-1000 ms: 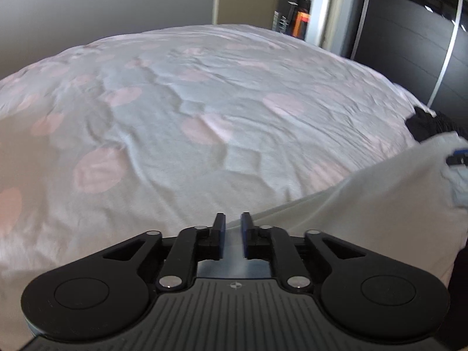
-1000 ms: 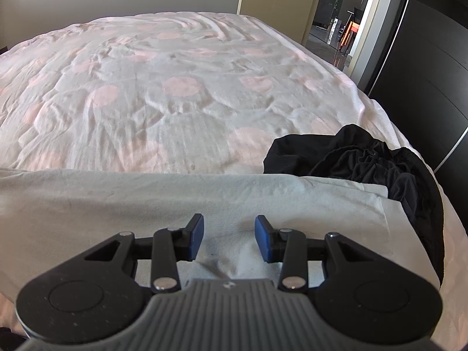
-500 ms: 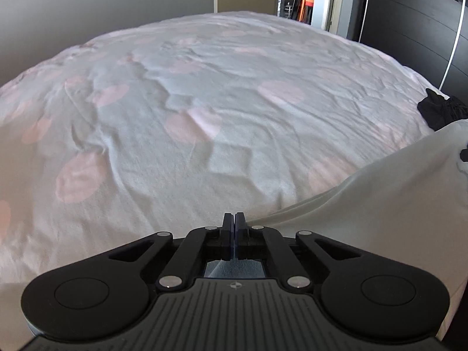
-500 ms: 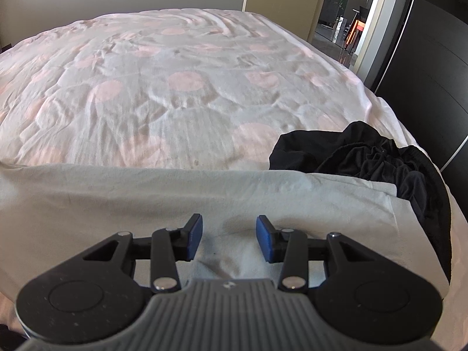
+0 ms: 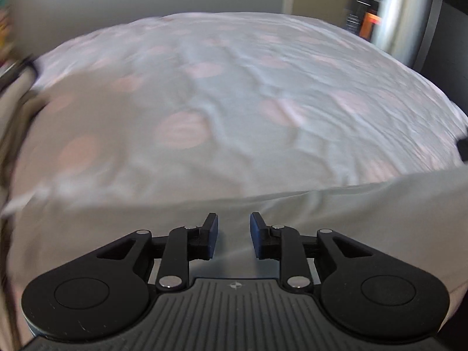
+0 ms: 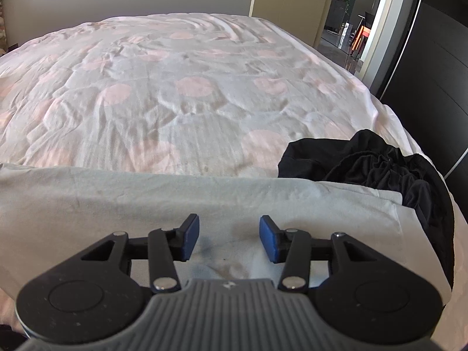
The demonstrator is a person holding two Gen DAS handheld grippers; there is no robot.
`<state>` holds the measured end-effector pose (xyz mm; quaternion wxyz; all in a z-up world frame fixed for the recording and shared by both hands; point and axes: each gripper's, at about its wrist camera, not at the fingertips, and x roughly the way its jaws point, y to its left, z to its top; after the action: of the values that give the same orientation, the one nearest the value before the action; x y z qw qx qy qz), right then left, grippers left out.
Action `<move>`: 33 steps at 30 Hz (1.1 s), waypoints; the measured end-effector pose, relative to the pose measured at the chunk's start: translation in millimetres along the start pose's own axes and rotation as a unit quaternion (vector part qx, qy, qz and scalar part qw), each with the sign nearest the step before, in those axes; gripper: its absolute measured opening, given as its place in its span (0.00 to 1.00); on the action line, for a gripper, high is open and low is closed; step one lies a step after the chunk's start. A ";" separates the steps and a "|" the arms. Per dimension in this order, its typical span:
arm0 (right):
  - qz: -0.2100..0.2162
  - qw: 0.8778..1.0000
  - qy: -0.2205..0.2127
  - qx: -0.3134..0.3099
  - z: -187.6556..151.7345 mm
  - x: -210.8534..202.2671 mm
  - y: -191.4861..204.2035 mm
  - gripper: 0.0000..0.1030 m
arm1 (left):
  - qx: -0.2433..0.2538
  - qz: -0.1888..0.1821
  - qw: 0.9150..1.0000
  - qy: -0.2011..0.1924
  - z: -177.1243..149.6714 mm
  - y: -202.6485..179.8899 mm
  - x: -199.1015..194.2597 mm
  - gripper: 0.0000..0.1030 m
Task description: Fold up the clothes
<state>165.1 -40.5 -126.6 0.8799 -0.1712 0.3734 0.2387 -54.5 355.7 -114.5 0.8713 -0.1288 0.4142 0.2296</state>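
A light grey garment (image 6: pixel 152 201) lies flat along the near edge of the bed; it also shows in the left wrist view (image 5: pixel 351 213). My right gripper (image 6: pixel 229 238) is open, its blue pads just above the garment's right part, holding nothing. My left gripper (image 5: pixel 231 234) is open above the garment's left part, holding nothing. A crumpled black garment (image 6: pixel 377 161) lies at the right end of the grey one, partly on top of it. The left wrist view is motion-blurred.
The bed (image 6: pixel 175 87) has a wrinkled white cover with pink dots. A dark wardrobe (image 6: pixel 433 67) stands close on the right, and an open doorway (image 6: pixel 351 23) lies behind it. A grey wall runs behind the bed.
My left gripper, shut on the grey garment's edge half a second ago, has opened and let it go, and swung left. The right gripper stays open in place.
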 end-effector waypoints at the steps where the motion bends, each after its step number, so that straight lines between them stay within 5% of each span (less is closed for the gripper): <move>1: 0.001 1.000 -0.001 -0.003 0.3 -0.9 2.1 0.48 | -0.027 0.014 1.000 0.003 -2.6 13.7 -5.5 0.28; 5: 0.008 1.000 -0.007 -0.014 1.5 -7.3 10.8 0.50 | -0.124 0.071 0.990 0.014 -13.9 63.3 -23.0 0.30; 9: 0.016 1.000 -0.016 -0.014 3.3 -17.0 17.4 0.54 | -0.217 0.120 0.969 0.022 -23.7 107.4 -35.1 0.30; 16: 0.017 0.999 -0.023 -0.018 2.7 -28.2 31.3 0.54 | -0.289 0.154 0.945 0.014 -46.3 137.1 -41.7 0.43; 20: 0.005 0.999 -0.032 -0.024 2.0 -36.9 42.2 0.55 | -0.341 0.138 0.930 0.010 -60.7 152.3 -31.3 0.44; 24: 0.008 0.999 -0.045 -0.029 3.2 -50.8 60.9 0.55 | -0.349 0.138 0.927 -0.018 -62.9 155.1 -25.9 0.41; 28: 0.018 0.996 -0.055 -0.061 3.8 -63.8 98.3 0.59 | -0.345 0.137 0.928 -0.032 -61.3 156.6 -25.1 0.17; 33: 0.049 0.991 -0.047 -0.120 -4.8 -69.6 162.3 0.59 | -0.342 0.125 0.930 -0.048 -60.6 158.6 -31.2 0.07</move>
<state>31.1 71.2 -98.3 0.8569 -0.2456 0.3086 0.3320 -192.3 458.1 -133.4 0.7574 -0.3548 0.2811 0.4706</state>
